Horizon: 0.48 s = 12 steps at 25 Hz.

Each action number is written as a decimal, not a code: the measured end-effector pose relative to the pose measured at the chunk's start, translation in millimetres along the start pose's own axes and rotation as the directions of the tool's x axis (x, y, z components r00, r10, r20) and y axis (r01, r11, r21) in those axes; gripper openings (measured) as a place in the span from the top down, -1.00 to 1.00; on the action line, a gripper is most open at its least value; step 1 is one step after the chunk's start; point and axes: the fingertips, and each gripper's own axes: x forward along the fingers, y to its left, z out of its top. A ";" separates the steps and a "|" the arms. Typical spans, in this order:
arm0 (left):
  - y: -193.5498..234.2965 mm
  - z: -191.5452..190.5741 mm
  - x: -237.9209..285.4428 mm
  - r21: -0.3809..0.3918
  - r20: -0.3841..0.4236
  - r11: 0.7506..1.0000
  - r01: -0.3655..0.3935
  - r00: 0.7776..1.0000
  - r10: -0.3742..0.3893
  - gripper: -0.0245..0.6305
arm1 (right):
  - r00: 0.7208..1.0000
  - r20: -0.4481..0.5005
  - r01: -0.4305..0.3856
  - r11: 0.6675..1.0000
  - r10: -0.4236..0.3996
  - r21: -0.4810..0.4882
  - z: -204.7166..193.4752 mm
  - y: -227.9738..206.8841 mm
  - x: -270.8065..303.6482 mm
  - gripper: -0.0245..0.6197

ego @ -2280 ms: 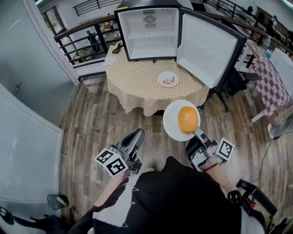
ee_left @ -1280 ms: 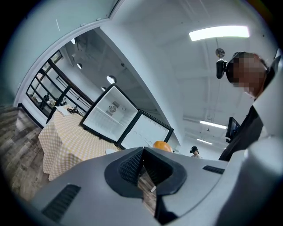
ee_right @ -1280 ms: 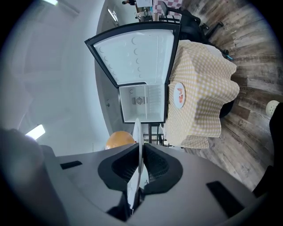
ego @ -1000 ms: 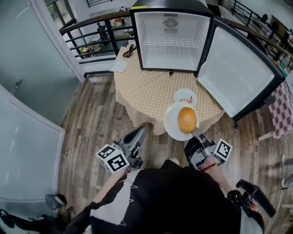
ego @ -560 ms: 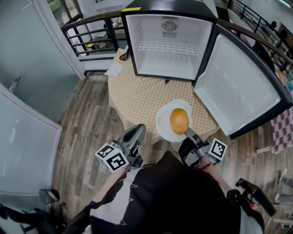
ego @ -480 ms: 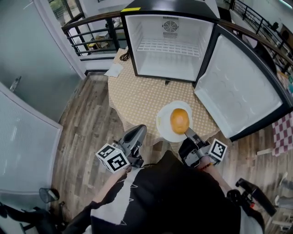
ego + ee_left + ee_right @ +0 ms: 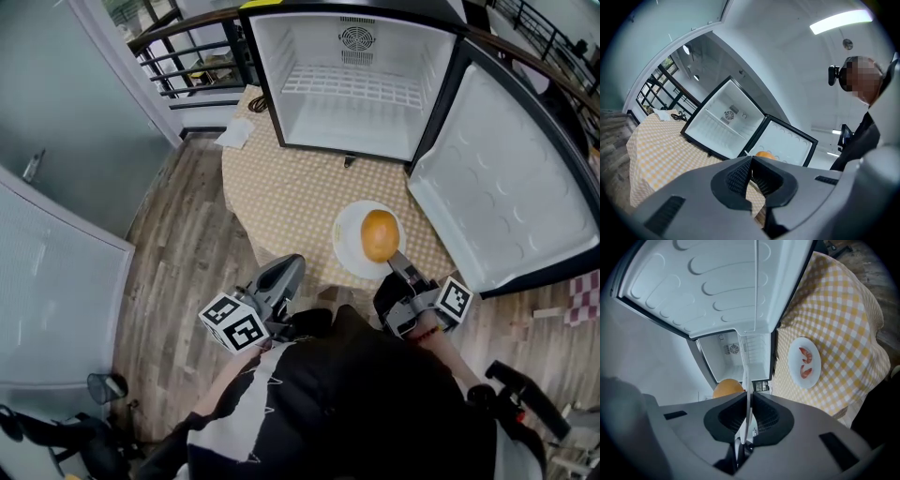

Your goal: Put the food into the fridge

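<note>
Round table in yellow-checked cloth (image 7: 281, 187) on wood-plank floor (image 7: 183, 253); black mini fridge with white interior (image 7: 352, 94) on it, door open. Since a second ago the fridge is closer and the plate is over the tabletop. Right gripper (image 7: 397, 262) pinches the rim of a round white plate (image 7: 349, 246) carrying an orange bun (image 7: 380, 234); plate flat, face up, reaching fridgeward. Left gripper (image 7: 289, 266) jaws pressed together, empty.

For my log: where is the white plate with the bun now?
Head view, right of centre: the white plate with the bun is held by its rim in the right gripper, over the checked table's near edge, before the open fridge.
</note>
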 end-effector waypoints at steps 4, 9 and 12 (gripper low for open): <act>17.6 3.8 17.2 -0.014 -0.026 1.000 0.022 0.999 -0.023 0.89 | 1.000 0.023 0.017 1.000 -0.017 0.000 9.2 -2.7 14.2 0.83; 51.6 8.5 45.7 -0.041 -0.085 0.996 0.076 0.993 -0.079 0.88 | 0.994 0.101 0.046 0.999 -0.047 0.011 23.9 -15.8 35.4 0.83; 75.0 22.7 66.2 -0.038 -0.124 0.992 0.124 0.984 -0.128 0.88 | 0.985 0.163 0.048 0.999 -0.051 0.024 31.4 -19.4 54.4 0.83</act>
